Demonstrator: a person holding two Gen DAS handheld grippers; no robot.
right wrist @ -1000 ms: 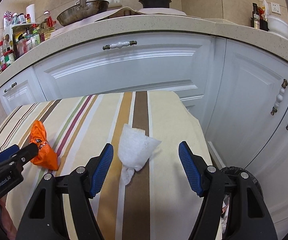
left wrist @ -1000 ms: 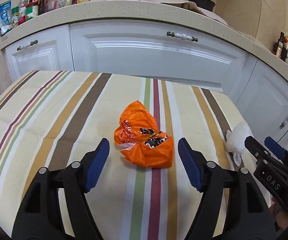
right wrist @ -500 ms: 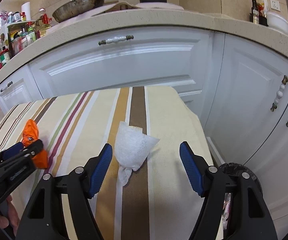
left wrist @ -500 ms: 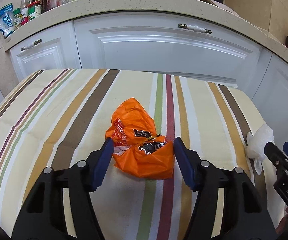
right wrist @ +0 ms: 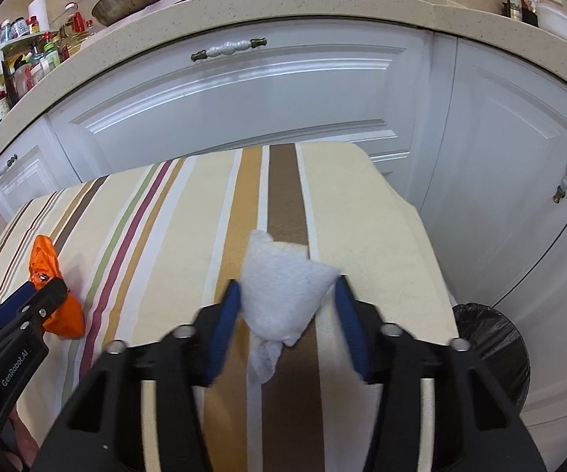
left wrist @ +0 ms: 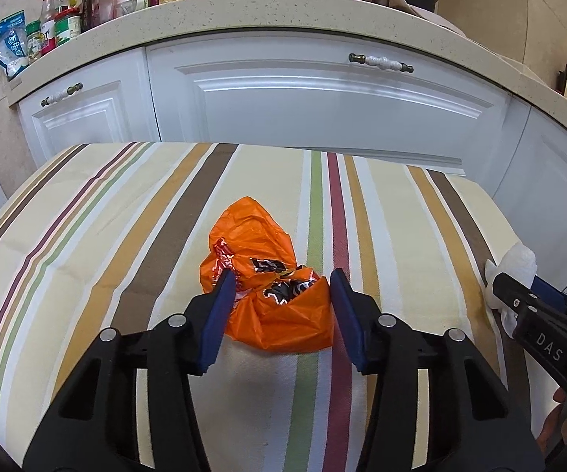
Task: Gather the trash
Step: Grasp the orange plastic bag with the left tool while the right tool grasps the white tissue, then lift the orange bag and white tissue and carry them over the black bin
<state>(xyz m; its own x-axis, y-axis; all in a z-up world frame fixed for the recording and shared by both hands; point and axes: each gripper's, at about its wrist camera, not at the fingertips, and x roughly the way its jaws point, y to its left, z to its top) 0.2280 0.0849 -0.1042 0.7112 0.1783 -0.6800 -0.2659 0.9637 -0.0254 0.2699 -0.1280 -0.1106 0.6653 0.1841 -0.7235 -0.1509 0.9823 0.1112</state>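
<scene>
Task early: 2 trash pieces on striped tablecloth [left wrist: 86,236], neither lifted nor binned; black-lined bin [right wrist: 492,338] waits beside table's right edge

Left gripper [left wrist: 279,306]: jaws just been closing, blue pads now touching sides of orange wrapper [left wrist: 267,275], grasp looks light

Right gripper [right wrist: 289,306]: jaws just been closing, pads pressing white tissue wad [right wrist: 283,287] between them

Wrapper crumpled, glossy orange, black-red print, mid-table; tissue soft, bunched, trailing tail, near right edge

Left: lift both, drop in bin

"DAS" on the right gripper [left wrist: 513,295]; "GenRobot.AI" on the left gripper [right wrist: 43,295]
</scene>
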